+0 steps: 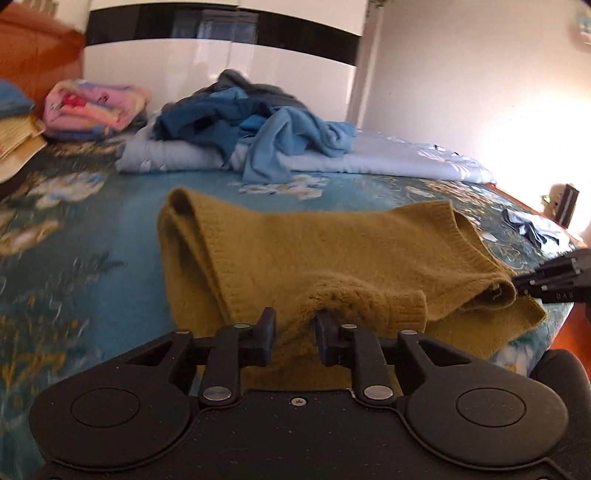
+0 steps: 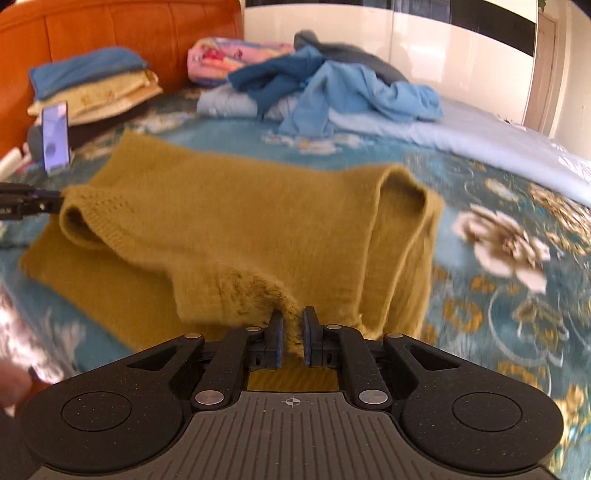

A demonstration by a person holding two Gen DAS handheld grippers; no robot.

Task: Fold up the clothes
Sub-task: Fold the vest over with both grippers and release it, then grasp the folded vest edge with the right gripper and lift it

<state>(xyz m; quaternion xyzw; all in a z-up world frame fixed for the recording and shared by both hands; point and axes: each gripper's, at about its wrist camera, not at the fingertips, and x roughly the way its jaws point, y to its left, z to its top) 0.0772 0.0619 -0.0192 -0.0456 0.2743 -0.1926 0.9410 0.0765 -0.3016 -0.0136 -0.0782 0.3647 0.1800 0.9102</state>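
Observation:
A mustard-yellow knitted sweater (image 1: 317,251) lies partly folded on the blue floral bedspread (image 1: 110,229). My left gripper (image 1: 295,328) is shut on a near edge of the sweater, with knit bunched between its blue pads. My right gripper (image 2: 293,328) is shut on another edge of the same sweater (image 2: 240,221), fabric pinched between its pads. The right gripper's tip shows in the left wrist view (image 1: 546,284) at the sweater's right corner. The left gripper's tip shows in the right wrist view (image 2: 33,203) at the sweater's left corner.
A pile of blue clothes (image 1: 258,122) lies on a light blue quilt (image 1: 388,158) at the far side. Folded pink bedding (image 1: 96,107) and stacked pillows (image 2: 92,88) sit by the orange headboard (image 2: 110,29). A phone on a stand (image 2: 55,136) stands at the left. A white wardrobe (image 1: 221,55) is behind.

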